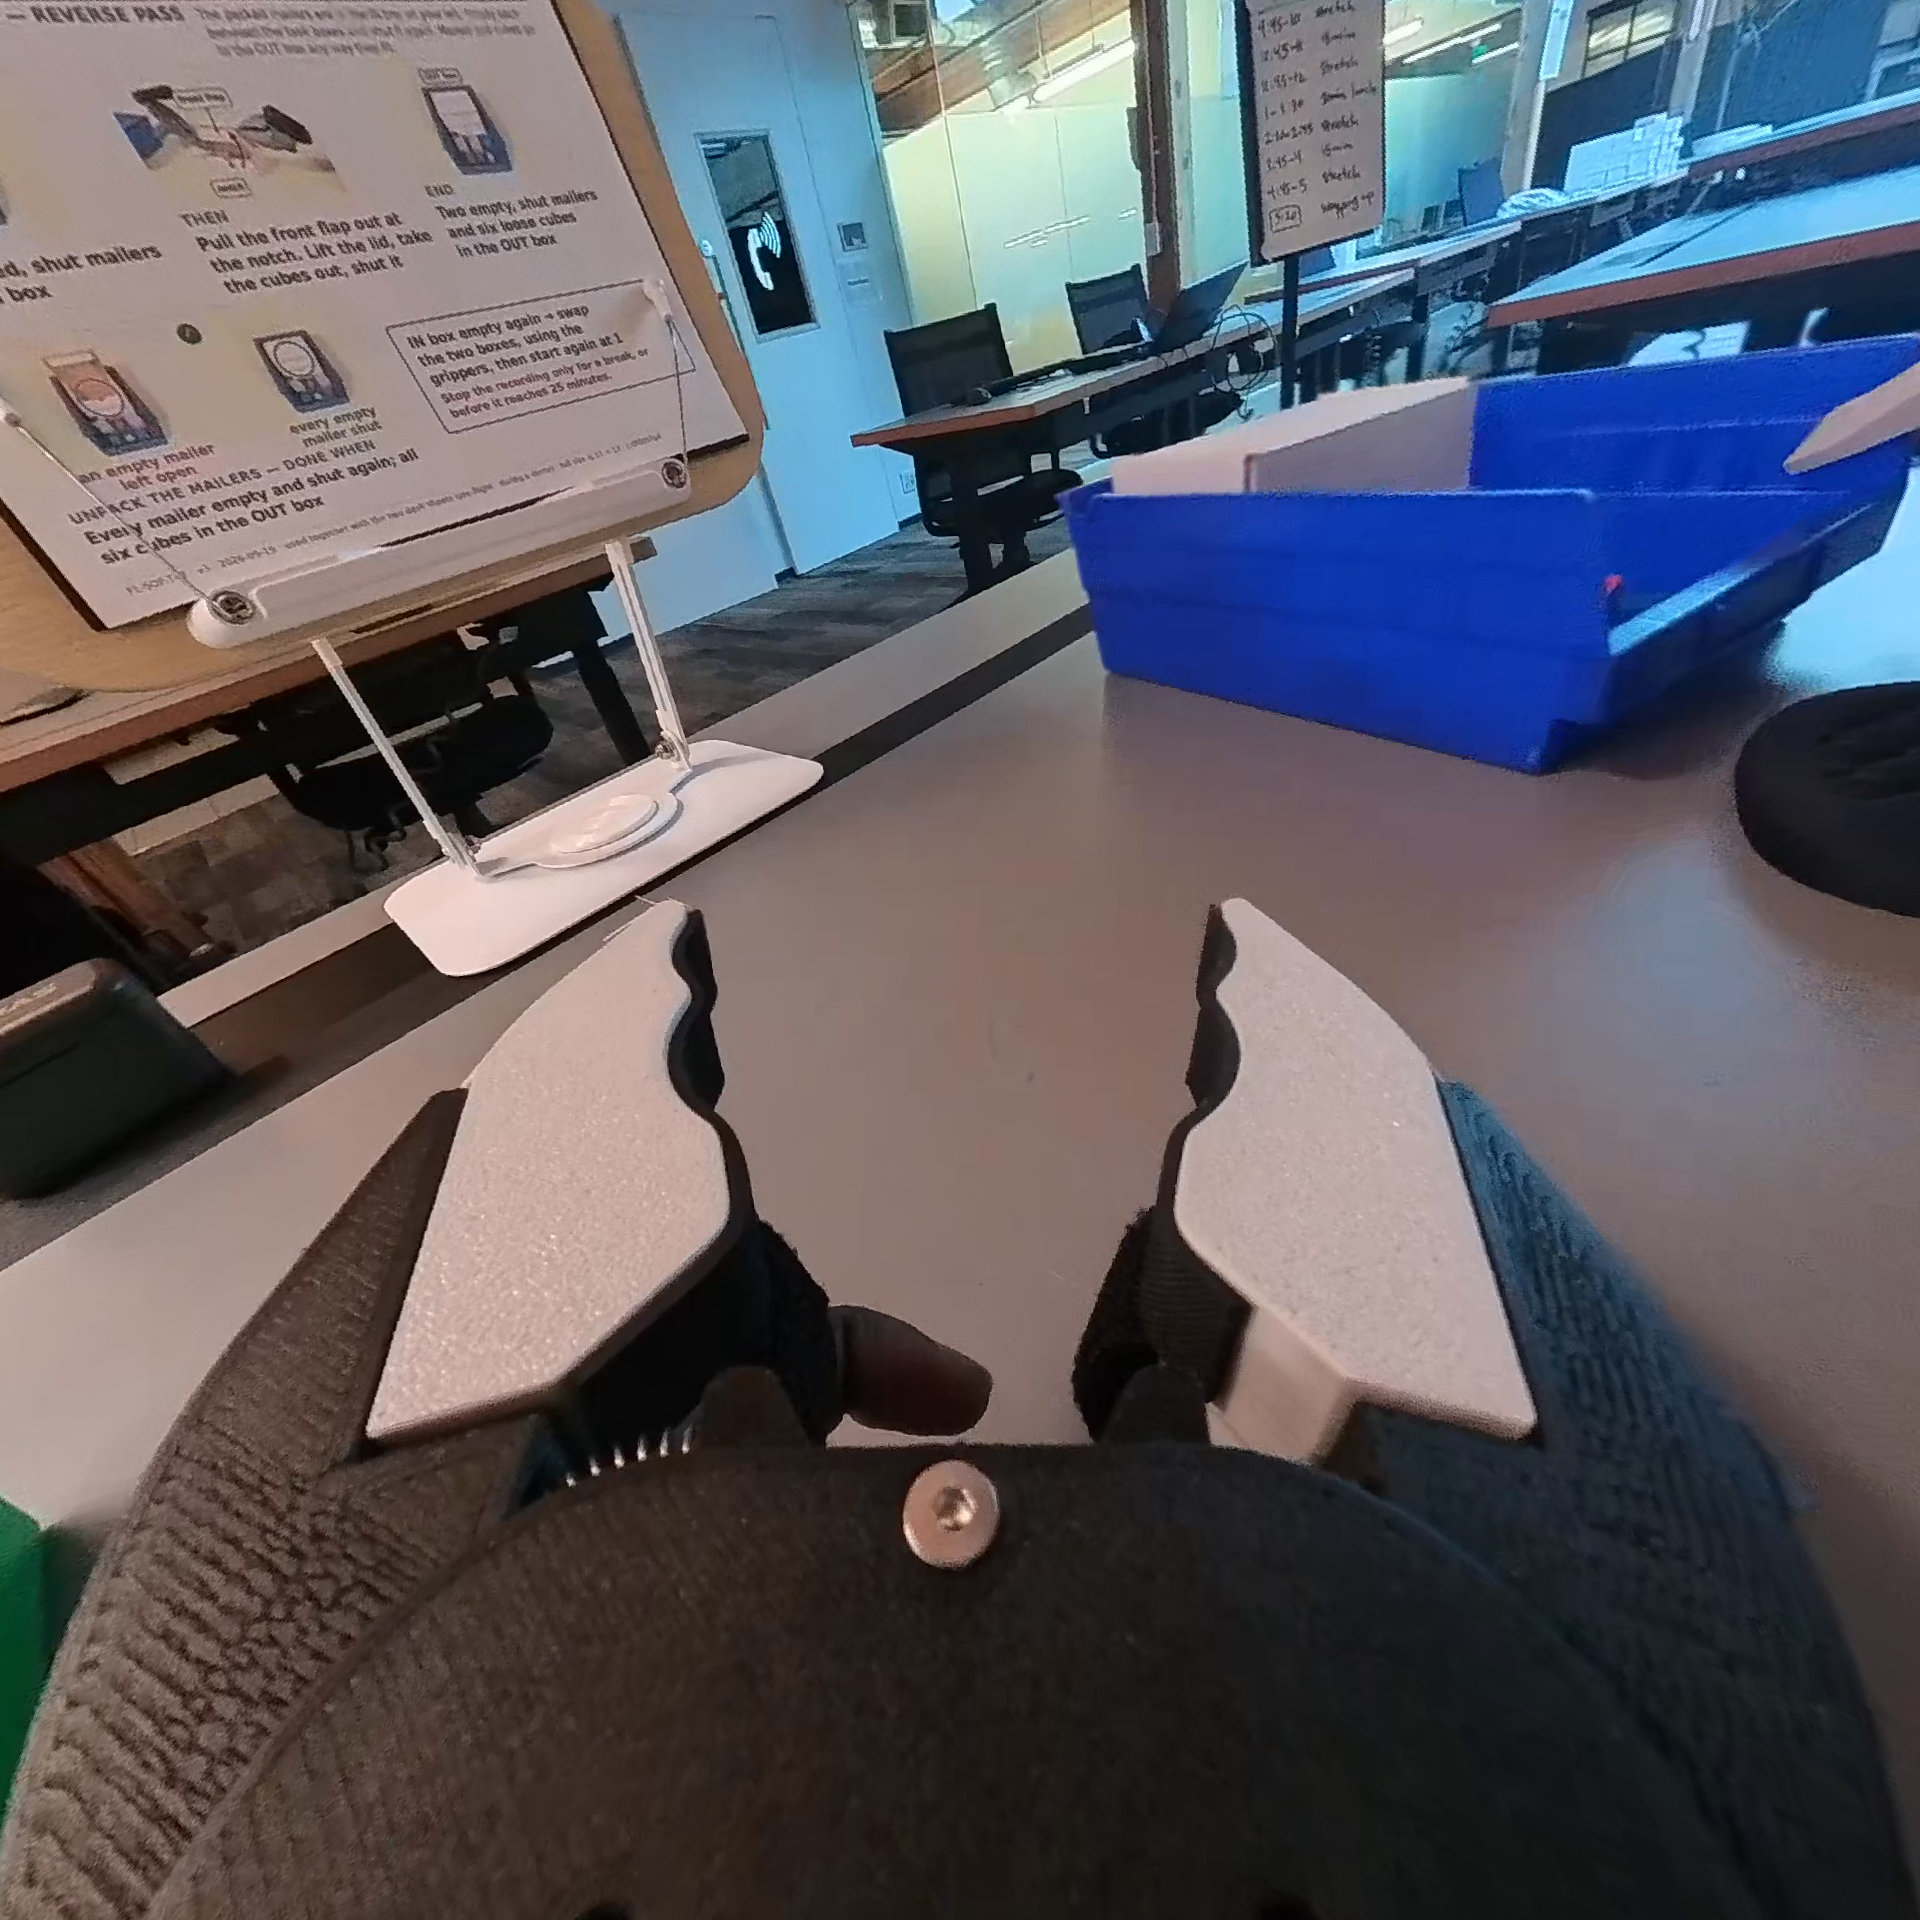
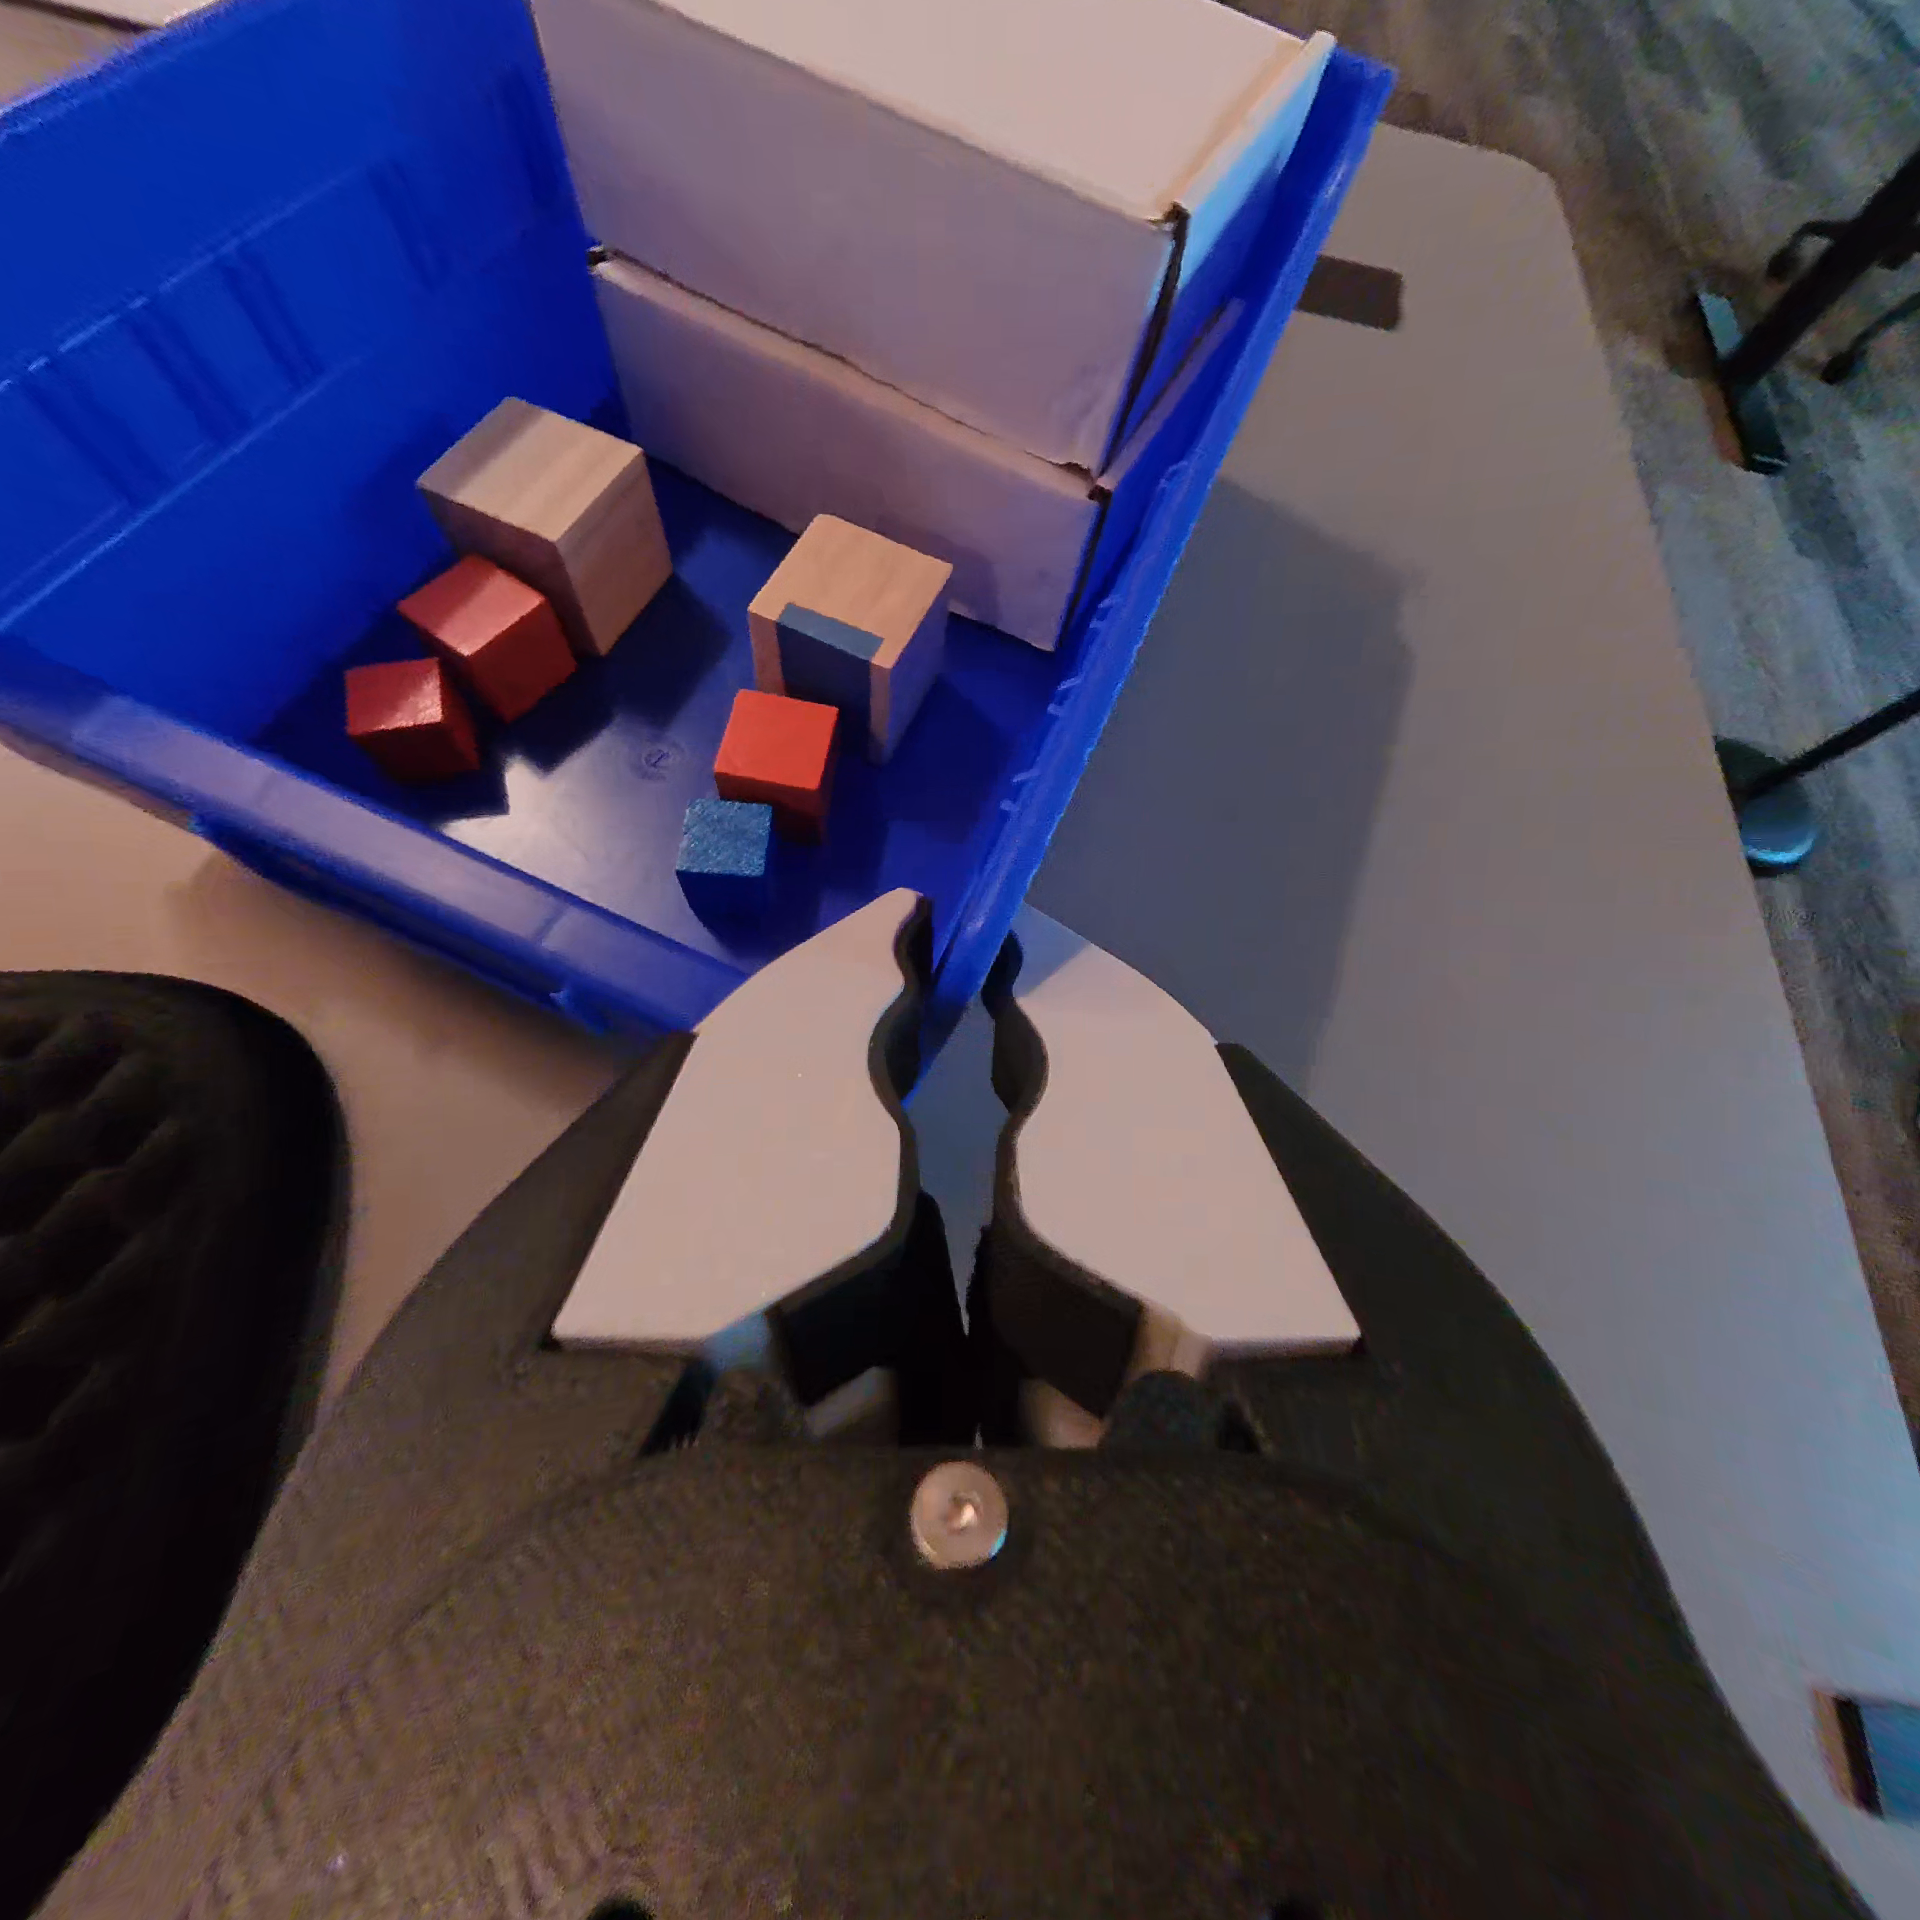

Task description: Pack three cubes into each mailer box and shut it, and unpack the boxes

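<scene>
A blue bin (image 2: 260,364) stands on the grey table. In it, two shut white mailer boxes lie stacked at the far end, the upper (image 2: 883,208) on the lower (image 2: 831,447). Several loose cubes lie on its floor: two wooden (image 2: 551,509), three red (image 2: 483,634) and a small blue one (image 2: 724,847). My right gripper (image 2: 961,935) is shut on the bin's right wall at its near corner. My left gripper (image 1: 956,914) is open and empty over bare table, with the bin (image 1: 1351,623) ahead to its right.
A white stand (image 1: 603,842) holding an instruction sheet (image 1: 364,312) sits at the table's far left edge. A black round pad (image 1: 1839,790) lies near the bin, also in the right wrist view (image 2: 135,1299). The table's right edge (image 2: 1662,623) drops to carpet.
</scene>
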{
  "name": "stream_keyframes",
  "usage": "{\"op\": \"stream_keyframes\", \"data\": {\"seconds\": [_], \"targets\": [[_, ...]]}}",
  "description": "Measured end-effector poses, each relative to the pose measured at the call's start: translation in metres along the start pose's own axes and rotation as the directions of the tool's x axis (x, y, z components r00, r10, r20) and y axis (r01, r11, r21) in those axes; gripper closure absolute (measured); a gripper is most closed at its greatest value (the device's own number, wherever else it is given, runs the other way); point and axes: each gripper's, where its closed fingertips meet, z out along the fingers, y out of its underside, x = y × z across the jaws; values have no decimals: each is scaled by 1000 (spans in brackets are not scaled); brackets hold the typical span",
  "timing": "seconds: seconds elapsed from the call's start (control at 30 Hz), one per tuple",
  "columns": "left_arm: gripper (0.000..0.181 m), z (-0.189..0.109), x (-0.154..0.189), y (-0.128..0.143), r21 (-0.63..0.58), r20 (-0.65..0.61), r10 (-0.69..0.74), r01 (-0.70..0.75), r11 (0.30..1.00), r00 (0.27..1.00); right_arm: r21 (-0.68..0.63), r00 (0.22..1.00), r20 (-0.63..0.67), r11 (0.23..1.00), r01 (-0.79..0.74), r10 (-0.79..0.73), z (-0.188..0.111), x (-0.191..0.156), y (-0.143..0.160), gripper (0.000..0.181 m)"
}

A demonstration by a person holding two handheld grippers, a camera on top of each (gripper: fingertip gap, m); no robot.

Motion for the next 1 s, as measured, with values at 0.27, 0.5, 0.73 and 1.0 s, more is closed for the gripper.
{"op": "stream_keyframes", "data": {"seconds": [0.27, 0.5, 0.73, 1.0], "targets": [[92, 0, 2, 0, -3, -4, 17, -17, 1000, 1000, -31, 992, 16, 992, 122, -121, 25, -40, -22, 171], [92, 0, 2, 0, 2, -6, 16, -16, 1000, 1000, -59, 966, 25, 965, 257, -256, 43, -87, -40, 169], [92, -2, 8, -8, 43, -37, 29, -27, 999, 999, -65, 929, 45, 927, 371, -368, 58, -139, -58, 168], [92, -5, 8, -16, 89, -38, 22, -18, 996, 999, -52, 882, 80, 882, 469, -465, 73, -202, -77, 167]]}}
